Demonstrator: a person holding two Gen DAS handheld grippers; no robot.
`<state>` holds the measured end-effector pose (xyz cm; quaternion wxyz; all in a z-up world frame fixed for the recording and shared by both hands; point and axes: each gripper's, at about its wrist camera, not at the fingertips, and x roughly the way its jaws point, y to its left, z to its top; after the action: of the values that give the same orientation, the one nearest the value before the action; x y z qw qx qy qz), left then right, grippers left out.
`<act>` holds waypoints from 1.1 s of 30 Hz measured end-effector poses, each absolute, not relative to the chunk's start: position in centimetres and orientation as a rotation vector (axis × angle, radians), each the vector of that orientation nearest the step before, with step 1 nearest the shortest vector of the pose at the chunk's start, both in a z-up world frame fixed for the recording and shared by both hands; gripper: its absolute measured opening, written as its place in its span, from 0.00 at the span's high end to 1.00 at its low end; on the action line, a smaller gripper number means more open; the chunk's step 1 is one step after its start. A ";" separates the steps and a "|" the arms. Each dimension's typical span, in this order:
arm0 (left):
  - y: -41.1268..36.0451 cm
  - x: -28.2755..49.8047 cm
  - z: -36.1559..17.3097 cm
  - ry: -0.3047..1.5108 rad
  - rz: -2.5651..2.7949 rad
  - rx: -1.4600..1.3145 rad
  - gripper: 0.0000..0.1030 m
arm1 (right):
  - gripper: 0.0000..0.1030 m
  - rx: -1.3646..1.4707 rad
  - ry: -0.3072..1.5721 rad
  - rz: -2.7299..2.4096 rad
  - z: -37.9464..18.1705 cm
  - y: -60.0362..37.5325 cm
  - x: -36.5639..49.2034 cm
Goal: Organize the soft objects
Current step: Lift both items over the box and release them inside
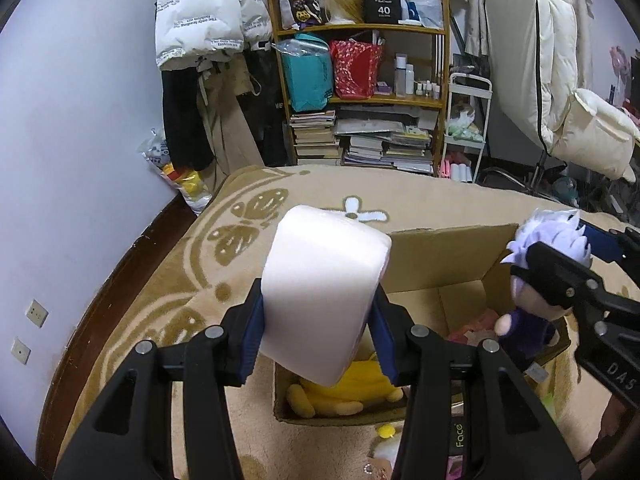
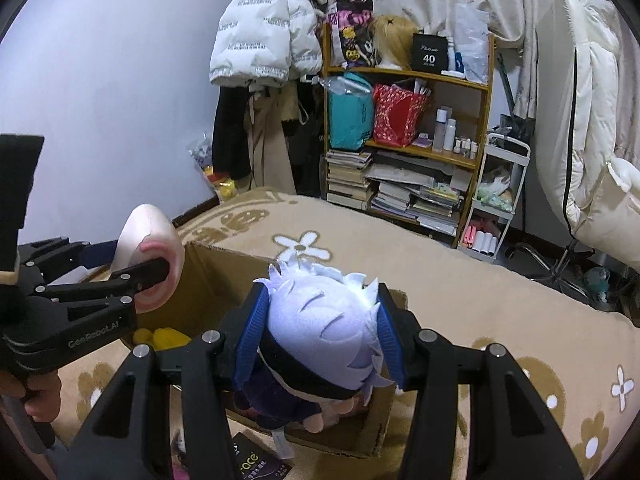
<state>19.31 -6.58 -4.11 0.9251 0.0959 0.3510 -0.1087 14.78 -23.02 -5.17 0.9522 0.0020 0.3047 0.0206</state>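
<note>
My left gripper (image 1: 318,332) is shut on a pale pink soft block (image 1: 324,288) and holds it above the near left part of an open cardboard box (image 1: 440,256). The block also shows in the right wrist view (image 2: 154,260). My right gripper (image 2: 318,344) is shut on the head of a white-haired plush doll in dark purple clothes (image 2: 324,332), hanging over the box (image 2: 224,268). The doll shows at the right in the left wrist view (image 1: 532,292). A yellow plush (image 1: 348,392) and pink items lie in the box.
The box stands on a beige patterned rug (image 1: 224,264). A wooden shelf (image 1: 360,92) with books and bags, hanging coats (image 1: 204,20) and a white trolley (image 1: 466,132) stand behind. Small items (image 1: 386,432) lie on the rug in front of the box.
</note>
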 end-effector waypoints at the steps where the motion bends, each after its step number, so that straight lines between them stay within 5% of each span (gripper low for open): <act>1: -6.7 19.4 -4.3 0.725 -0.226 0.198 0.55 | 0.46 0.005 0.625 0.042 -5.4 -23.0 14.9; 17: -9.1 19.0 -5.2 0.739 -0.264 0.278 0.44 | 0.45 0.064 0.697 0.027 -8.1 -23.9 15.5; 23: -9.2 18.5 -4.5 0.705 -0.245 0.290 0.17 | 0.44 0.080 0.706 0.026 -7.7 -24.5 15.3; 25: -9.0 18.5 -4.3 0.706 -0.243 0.278 0.14 | 0.26 0.097 0.698 0.021 -7.4 -24.9 15.0; 33: -7.6 17.9 -3.2 0.717 -0.204 0.258 0.05 | 0.07 0.147 0.661 -0.010 -5.5 -26.2 13.0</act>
<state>17.86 -7.59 -3.21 0.9231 0.1259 0.3495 -0.0995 13.02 -26.20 -5.53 0.9433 0.0721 0.3241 -0.0047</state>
